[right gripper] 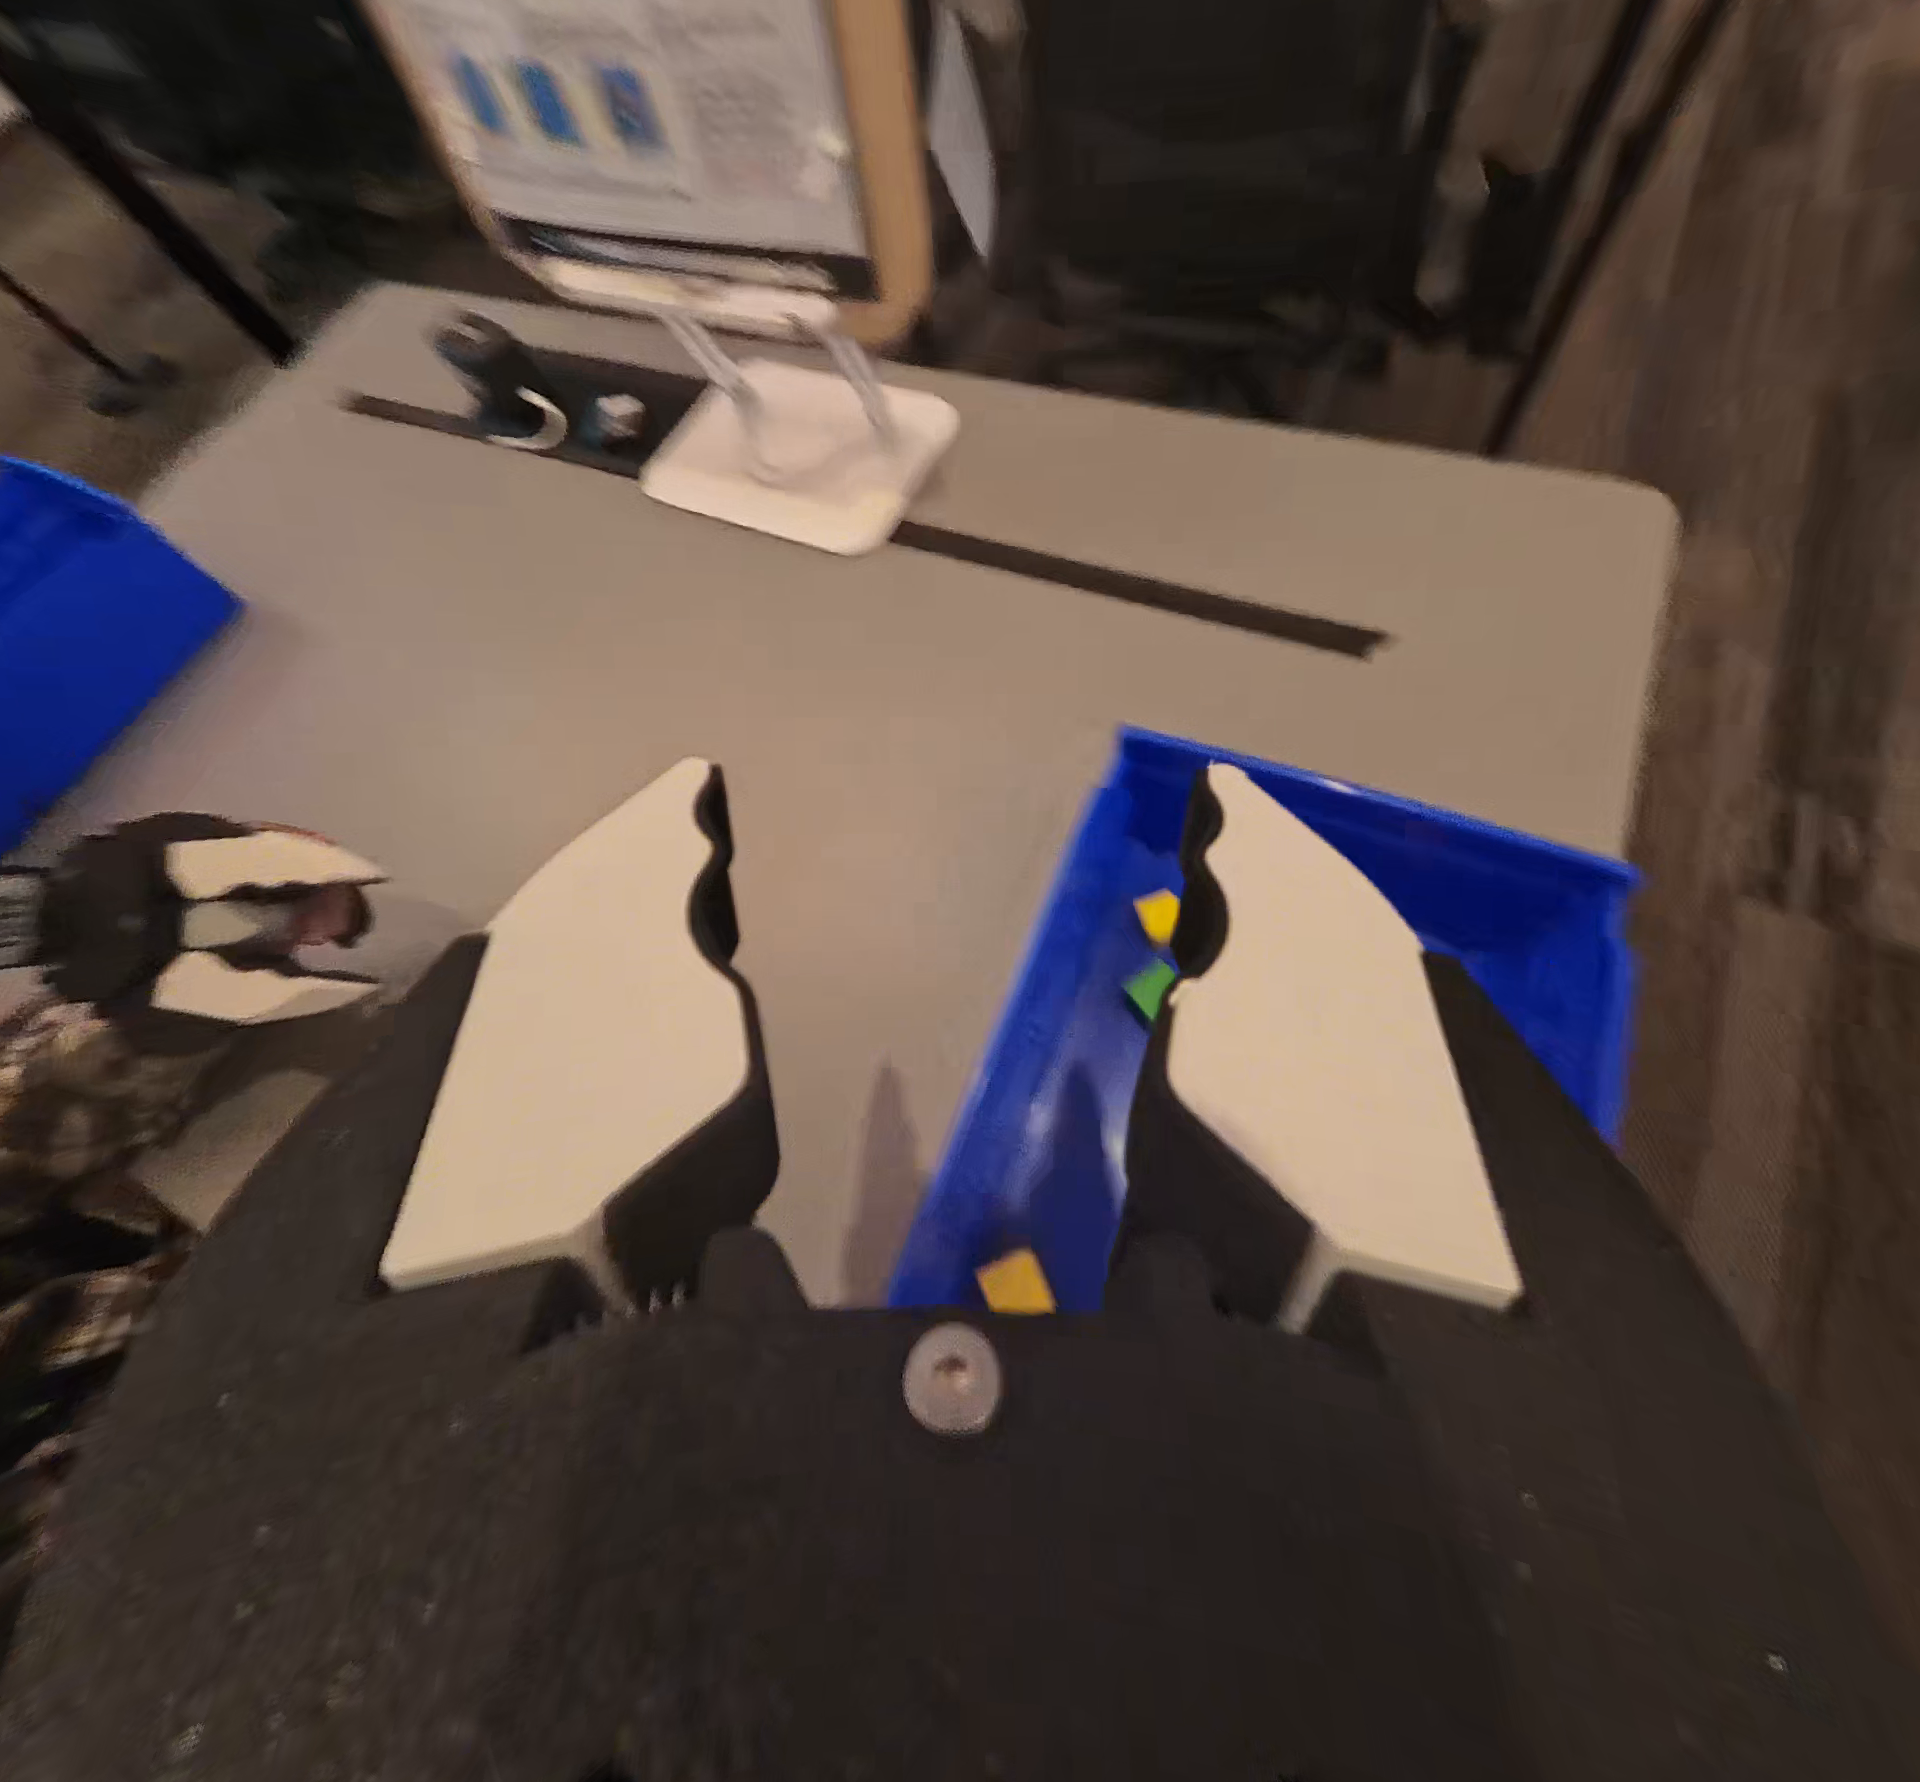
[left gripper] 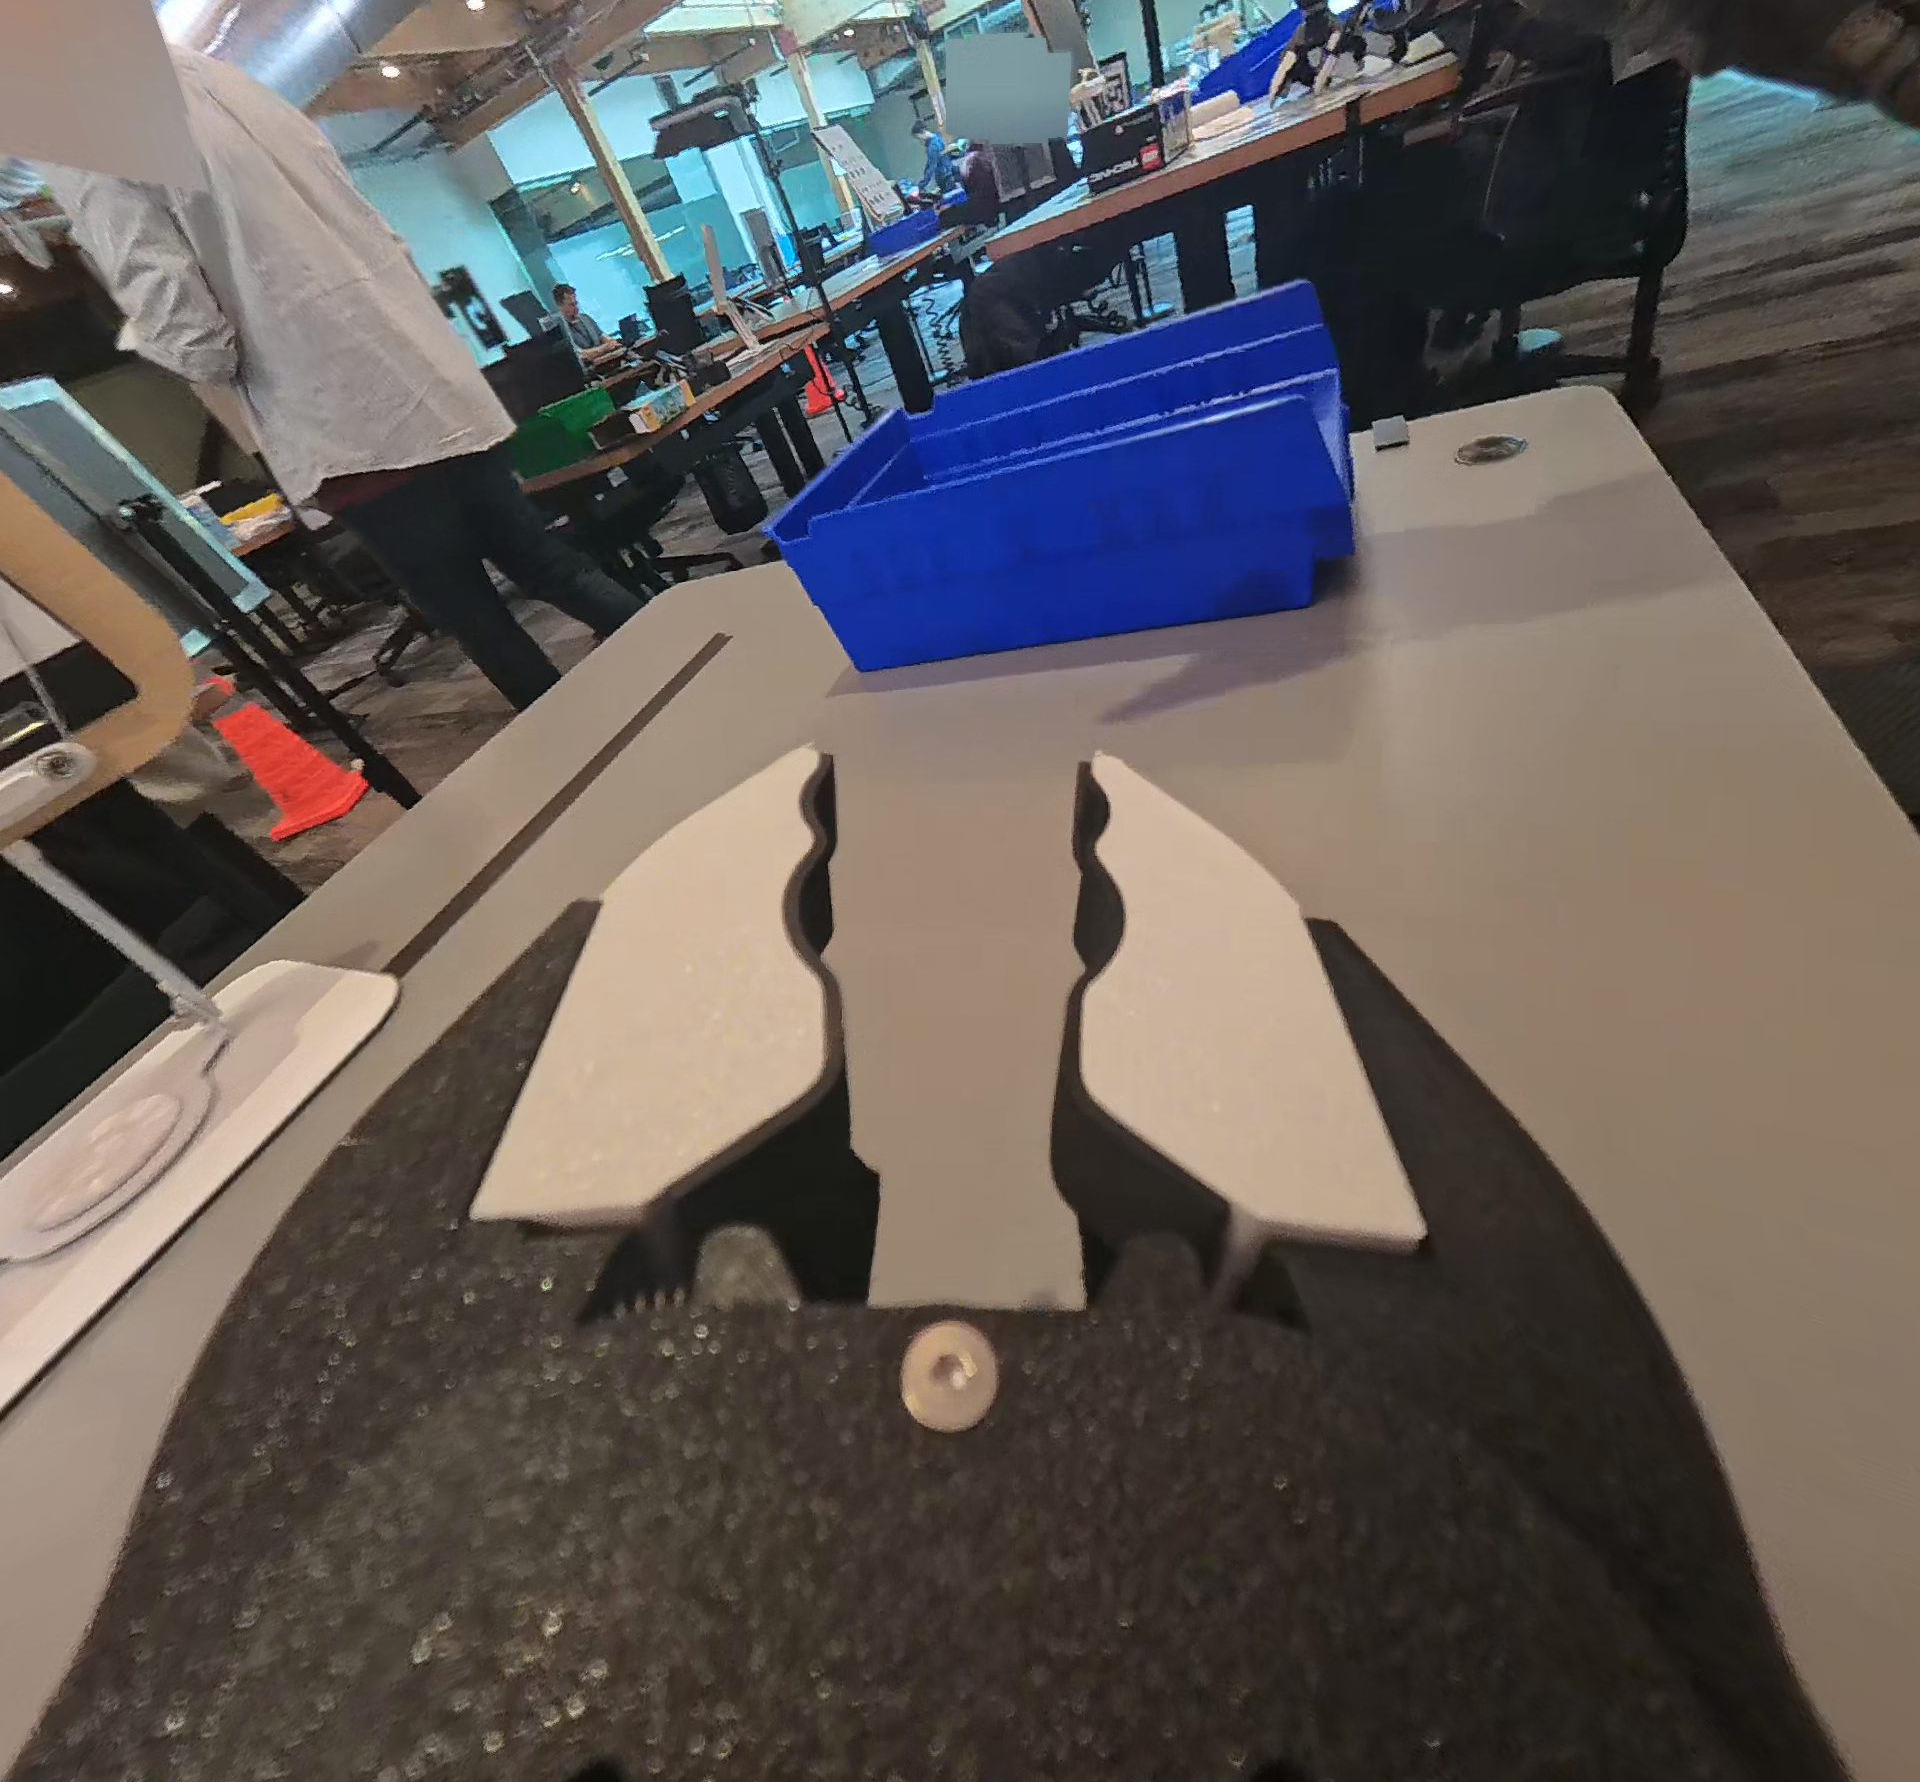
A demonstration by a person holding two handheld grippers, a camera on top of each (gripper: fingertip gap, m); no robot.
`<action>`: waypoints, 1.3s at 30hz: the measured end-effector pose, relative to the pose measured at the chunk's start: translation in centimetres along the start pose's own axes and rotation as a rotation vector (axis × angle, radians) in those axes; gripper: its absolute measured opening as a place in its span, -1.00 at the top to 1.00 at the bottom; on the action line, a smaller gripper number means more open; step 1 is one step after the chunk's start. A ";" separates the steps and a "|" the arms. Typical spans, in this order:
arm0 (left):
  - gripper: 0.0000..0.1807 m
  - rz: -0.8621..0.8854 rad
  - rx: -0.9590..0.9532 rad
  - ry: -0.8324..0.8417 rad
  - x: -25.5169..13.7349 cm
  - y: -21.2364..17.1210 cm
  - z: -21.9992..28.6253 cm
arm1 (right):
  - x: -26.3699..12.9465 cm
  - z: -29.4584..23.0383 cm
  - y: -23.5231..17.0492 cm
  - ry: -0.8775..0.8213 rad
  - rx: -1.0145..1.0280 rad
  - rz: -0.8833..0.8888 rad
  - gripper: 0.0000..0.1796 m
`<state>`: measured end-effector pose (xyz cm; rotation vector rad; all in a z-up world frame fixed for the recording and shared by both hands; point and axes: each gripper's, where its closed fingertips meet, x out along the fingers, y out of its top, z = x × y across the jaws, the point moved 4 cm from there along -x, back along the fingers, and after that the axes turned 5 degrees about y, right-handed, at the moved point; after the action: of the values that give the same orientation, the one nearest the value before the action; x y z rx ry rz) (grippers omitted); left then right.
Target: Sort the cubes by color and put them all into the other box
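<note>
In the left wrist view my left gripper [left gripper: 956, 771] is open and empty, low over the grey table [left gripper: 1455, 849], short of a blue box [left gripper: 1060, 548] whose inside I cannot see. In the right wrist view my right gripper [right gripper: 961, 776] is open and empty above a second blue box [right gripper: 1507, 911] at the table's right edge. Its right finger [right gripper: 1320, 1026] hides most of that box. I see two yellow cubes [right gripper: 1156, 913] [right gripper: 1013, 1280] and a green cube [right gripper: 1148, 989] inside. The left gripper [right gripper: 343, 906] also shows at the far left, beside the first box's corner [right gripper: 94, 631].
A white stand [right gripper: 810, 465] holding a printed board stands on the table over a dark slot [right gripper: 1143, 594]; it also shows in the left wrist view [left gripper: 156, 1109]. A person stands left of the table [left gripper: 312, 298]. An orange cone [left gripper: 301, 766] lies on the floor.
</note>
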<state>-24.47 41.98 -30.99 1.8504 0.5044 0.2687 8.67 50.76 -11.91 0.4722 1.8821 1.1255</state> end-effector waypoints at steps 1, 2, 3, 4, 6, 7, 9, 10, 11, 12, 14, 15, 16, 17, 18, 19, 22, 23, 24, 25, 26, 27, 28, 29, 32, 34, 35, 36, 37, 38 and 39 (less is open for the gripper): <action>0.52 0.001 -0.004 0.016 -0.4 0.3 -0.2 | 0.3 -2.0 -0.1 0.046 -0.021 0.041 0.09; 0.51 0.007 -0.010 0.030 -0.8 0.7 -0.4 | 0.9 -3.9 -0.5 0.093 -0.042 0.073 0.09; 0.51 0.014 -0.020 0.044 -1.4 1.1 -0.7 | 1.9 -5.7 -1.3 0.143 -0.062 0.094 0.09; 0.51 0.020 -0.033 0.057 -2.1 1.5 -0.9 | 3.1 -7.5 -2.3 0.198 -0.080 0.112 0.08; 0.50 0.014 -0.049 0.087 -3.8 2.0 -1.5 | 6.3 -10.9 -4.7 0.312 -0.112 0.157 0.09; 0.50 0.002 -0.046 0.103 -4.8 2.0 -1.7 | 8.1 -12.4 -6.0 0.370 -0.126 0.176 0.09; 0.49 -0.042 -0.029 0.136 -7.0 2.0 -2.3 | 12.0 -15.2 -8.6 0.467 -0.154 0.209 0.08; 0.48 -0.065 -0.020 0.154 -8.3 2.0 -2.6 | 13.9 -16.5 -9.7 0.512 -0.163 0.227 0.08; 0.48 -0.084 -0.013 0.174 -9.7 2.0 -2.9 | 15.7 -17.7 -10.8 0.555 -0.167 0.241 0.08; 0.48 -0.100 -0.008 0.194 -11.2 2.1 -3.2 | 17.4 -18.7 -11.7 0.590 -0.163 0.249 0.08; 0.48 -0.144 0.007 0.247 -14.5 2.2 -3.9 | 20.3 -20.4 -13.1 0.648 -0.147 0.245 0.08; 0.47 -0.171 0.017 0.278 -16.3 2.2 -4.4 | 21.2 -21.1 -13.6 0.672 -0.147 0.250 0.09; 0.47 -0.201 0.026 0.313 -18.2 2.3 -5.0 | 22.0 -21.6 -14.0 0.682 -0.157 0.266 0.10; 0.47 -0.237 0.038 0.348 -20.4 2.4 -5.7 | 22.6 -21.9 -14.4 0.677 -0.175 0.283 0.12; 0.47 -0.284 0.055 0.390 -22.7 2.5 -6.6 | 23.0 -22.0 -14.8 0.665 -0.197 0.296 0.13; 0.47 -0.340 0.075 0.436 -25.3 2.6 -7.6 | 23.3 -22.1 -15.2 0.655 -0.220 0.301 0.15; 0.44 -0.560 0.098 0.548 -33.6 2.3 -11.1 | 23.7 -22.3 -16.3 0.639 -0.291 0.283 0.16; 0.45 -0.639 0.093 0.562 -36.3 2.0 -12.2 | 23.9 -22.2 -16.6 0.625 -0.309 0.277 0.17; 0.44 -0.723 0.077 0.563 -38.8 1.5 -13.1 | 24.2 -22.2 -16.9 0.624 -0.316 0.269 0.17; 0.39 -0.806 0.051 0.568 -41.1 0.9 -14.0 | 24.4 -22.3 -17.1 0.634 -0.313 0.258 0.18; 0.35 -0.880 0.015 0.573 -43.3 0.3 -14.9 | 24.6 -22.4 -17.3 0.645 -0.305 0.248 0.18; 0.34 -0.939 -0.026 0.569 -45.0 -0.3 -15.5 | 24.8 -22.5 -17.4 0.650 -0.296 0.242 0.18; 0.35 -0.989 -0.057 0.568 -46.4 -1.0 -16.0 | 25.0 -22.6 -17.5 0.650 -0.291 0.237 0.18; 0.37 -1.040 -0.074 0.574 -47.6 -1.6 -16.5 | 25.3 -22.7 -17.6 0.646 -0.289 0.229 0.18; 0.43 -1.204 -0.162 0.595 -50.8 -4.0 -17.5 | 25.7 -23.2 -17.7 0.642 -0.290 0.222 0.19; 0.44 -1.323 -0.268 0.578 -52.2 -5.7 -17.6 | 25.8 -23.6 -17.7 0.646 -0.300 0.224 0.19; 0.44 -1.402 -0.304 0.549 -52.8 -6.5 -17.5 | 25.8 -23.8 -17.7 0.650 -0.307 0.225 0.19; 0.45 -1.489 -0.327 0.509 -53.3 -7.3 -17.4 | 25.8 -24.1 -17.7 0.658 -0.317 0.226 0.19; 0.45 -1.572 -0.346 0.460 -53.7 -8.0 -17.3 | 25.8 -24.3 -17.7 0.665 -0.328 0.225 0.19; 0.46 -1.649 -0.369 0.395 -53.8 -8.6 -17.1 | 25.8 -24.4 -17.8 0.672 -0.338 0.222 0.19; 0.51 -1.724 -0.384 0.316 -53.9 -9.1 -17.0 | 25.8 -24.6 -17.9 0.680 -0.347 0.218 0.19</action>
<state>-81.06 33.55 -30.50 0.5211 1.8623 -0.4985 -24.01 46.27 -34.35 0.0939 2.1571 1.8938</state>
